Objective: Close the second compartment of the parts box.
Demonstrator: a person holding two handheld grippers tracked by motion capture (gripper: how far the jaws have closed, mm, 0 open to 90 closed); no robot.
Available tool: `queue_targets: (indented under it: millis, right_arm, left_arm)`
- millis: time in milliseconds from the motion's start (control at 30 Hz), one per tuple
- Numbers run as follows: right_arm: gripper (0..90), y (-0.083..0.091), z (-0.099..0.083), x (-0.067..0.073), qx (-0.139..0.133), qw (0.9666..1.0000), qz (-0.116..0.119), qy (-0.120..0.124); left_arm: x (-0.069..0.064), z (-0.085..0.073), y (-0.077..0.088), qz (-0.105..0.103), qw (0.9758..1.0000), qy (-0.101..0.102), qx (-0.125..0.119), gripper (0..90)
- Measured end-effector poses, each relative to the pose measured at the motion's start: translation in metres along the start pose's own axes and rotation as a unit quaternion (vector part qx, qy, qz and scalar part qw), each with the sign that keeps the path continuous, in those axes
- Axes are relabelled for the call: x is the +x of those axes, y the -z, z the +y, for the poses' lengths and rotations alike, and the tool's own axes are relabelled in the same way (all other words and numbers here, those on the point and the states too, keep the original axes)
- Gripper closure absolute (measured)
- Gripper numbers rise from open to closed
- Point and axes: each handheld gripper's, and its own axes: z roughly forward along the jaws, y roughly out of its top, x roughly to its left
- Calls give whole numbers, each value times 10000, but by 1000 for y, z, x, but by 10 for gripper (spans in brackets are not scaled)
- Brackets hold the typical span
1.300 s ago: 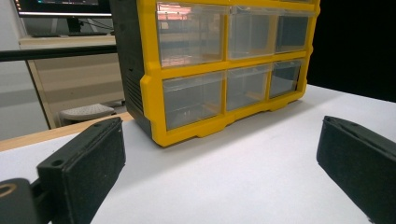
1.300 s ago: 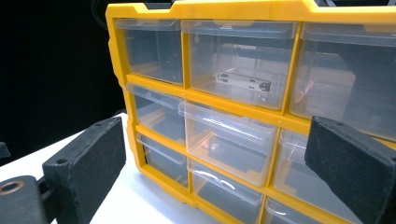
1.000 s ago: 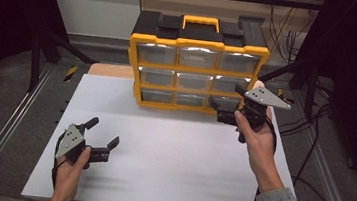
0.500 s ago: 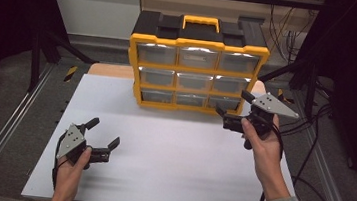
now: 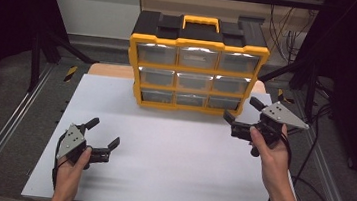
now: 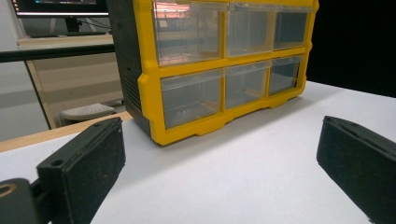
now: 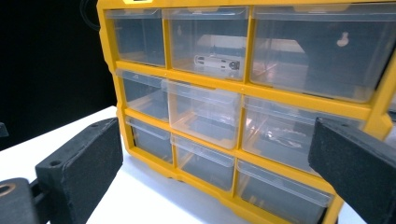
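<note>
Two tongs, both spread wide, nothing gripped. Your right tongs sit just off the drawer cabinet, at its lower right corner; left tongs rest well back on the worktop. Right gripper view shows the middle drawer protruding dead ahead, plus a small part in the drawer above it; high view can't resolve either.

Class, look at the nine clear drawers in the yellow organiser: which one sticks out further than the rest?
The centre drawer, middle row, middle column: its front stands proud of the yellow frame, while its neighbours sit flush.
</note>
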Motion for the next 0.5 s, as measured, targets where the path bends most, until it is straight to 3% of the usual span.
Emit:
queue_targets:
  millis: [500]
  right_arm:
    - [34,24,-18,-4,-11,9999,-139,2]
  left_arm:
    - [-1,0,0,-23,10000,-41,9,10]
